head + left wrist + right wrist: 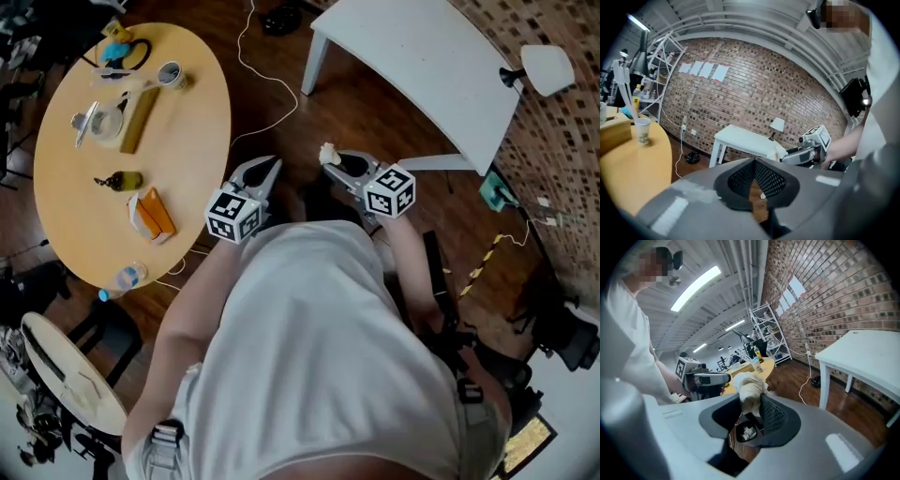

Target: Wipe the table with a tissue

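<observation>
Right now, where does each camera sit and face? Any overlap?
Head view: on the person's head, facing steeply down at the round table, white table; shows shirt, left gripper, right gripper.
Left gripper view: on the left gripper, facing the brick wall; shows its shut jaws, a forearm.
Right gripper view: on the right gripper, facing the round table; jaws clamp a tissue; shirt at left.
Shared: gripper views both see white table, other gripper.

Left forearm (192, 291) and right forearm (403, 242) reached forward, side by side; left gripper (263, 169) jaws together, nothing between; right gripper (333, 159) jaws clamped on crumpled tissue (749, 387); both tips pointed away from torso.
</observation>
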### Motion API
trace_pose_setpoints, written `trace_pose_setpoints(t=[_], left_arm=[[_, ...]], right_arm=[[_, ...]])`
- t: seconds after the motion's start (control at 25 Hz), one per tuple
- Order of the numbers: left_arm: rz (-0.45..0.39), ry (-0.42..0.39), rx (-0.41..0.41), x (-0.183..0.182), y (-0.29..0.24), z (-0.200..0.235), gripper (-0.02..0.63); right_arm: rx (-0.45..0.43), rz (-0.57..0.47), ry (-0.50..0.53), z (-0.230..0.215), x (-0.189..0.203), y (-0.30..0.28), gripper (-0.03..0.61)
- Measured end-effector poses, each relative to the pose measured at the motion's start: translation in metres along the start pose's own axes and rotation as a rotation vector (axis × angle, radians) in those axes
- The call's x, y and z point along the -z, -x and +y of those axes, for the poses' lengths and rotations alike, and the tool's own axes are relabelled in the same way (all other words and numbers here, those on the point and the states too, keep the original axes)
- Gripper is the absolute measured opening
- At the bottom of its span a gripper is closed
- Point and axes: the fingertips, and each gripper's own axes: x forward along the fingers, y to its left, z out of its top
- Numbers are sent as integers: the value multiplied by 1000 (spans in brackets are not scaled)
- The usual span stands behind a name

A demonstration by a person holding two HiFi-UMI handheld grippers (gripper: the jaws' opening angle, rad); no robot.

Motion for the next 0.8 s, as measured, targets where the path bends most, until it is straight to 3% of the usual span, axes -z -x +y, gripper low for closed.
trace_pose_setpoints(t=[0.24, 0.64, 0.8], left_arm=[[89, -32, 142, 1, -71, -31, 5], [105, -66, 289, -31, -194, -88, 5], [96, -112, 284, -60, -233, -89, 5]], right_arm=[[170, -56, -56, -44, 15, 62, 124], [250, -93, -95, -139, 7, 136, 124], [253, -99, -80, -172, -16, 146, 124]])
